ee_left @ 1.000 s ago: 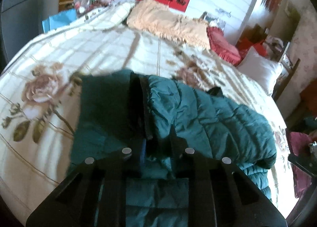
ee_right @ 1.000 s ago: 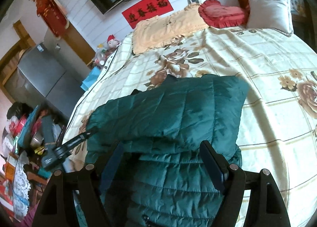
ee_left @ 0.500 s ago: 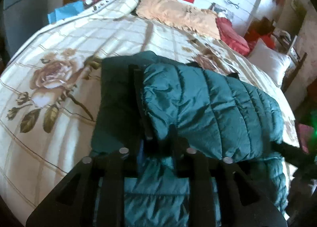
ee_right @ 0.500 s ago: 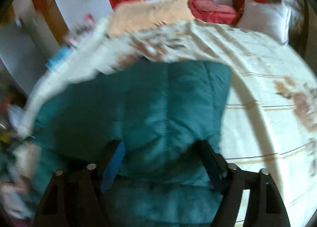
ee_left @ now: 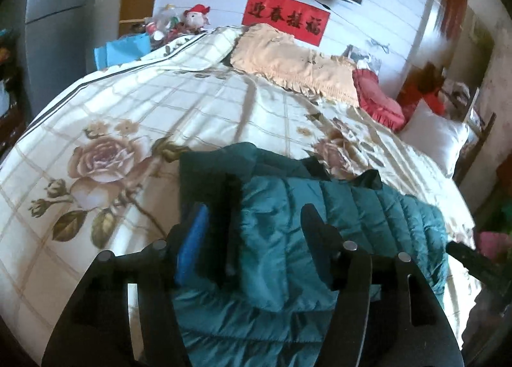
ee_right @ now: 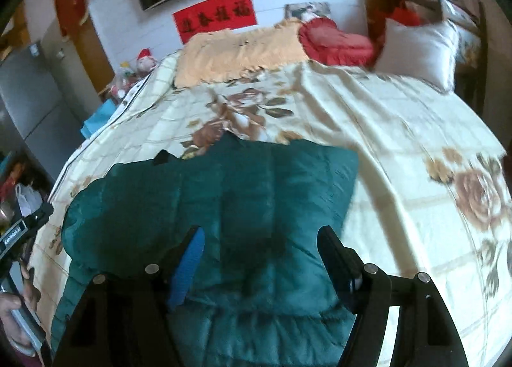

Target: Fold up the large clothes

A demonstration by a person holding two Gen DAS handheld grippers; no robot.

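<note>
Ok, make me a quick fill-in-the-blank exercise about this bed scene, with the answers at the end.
1. The folded quilted jacket is dark ____ in colour.
2. The jacket lies on a bedspread printed with large ____.
3. The red banner hangs on the wall just below the ____.
4. The left hand-held gripper has just been opening, and its jaws now stand ____ around the jacket.

Answers: green; roses; television; open

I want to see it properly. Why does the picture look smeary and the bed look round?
Right wrist view: motion blur smears the green quilted puffer jacket. Left wrist view: sharper, with sun glare on the floral cream bedspread. In both views the fisheye lens bends the bed round.
</note>
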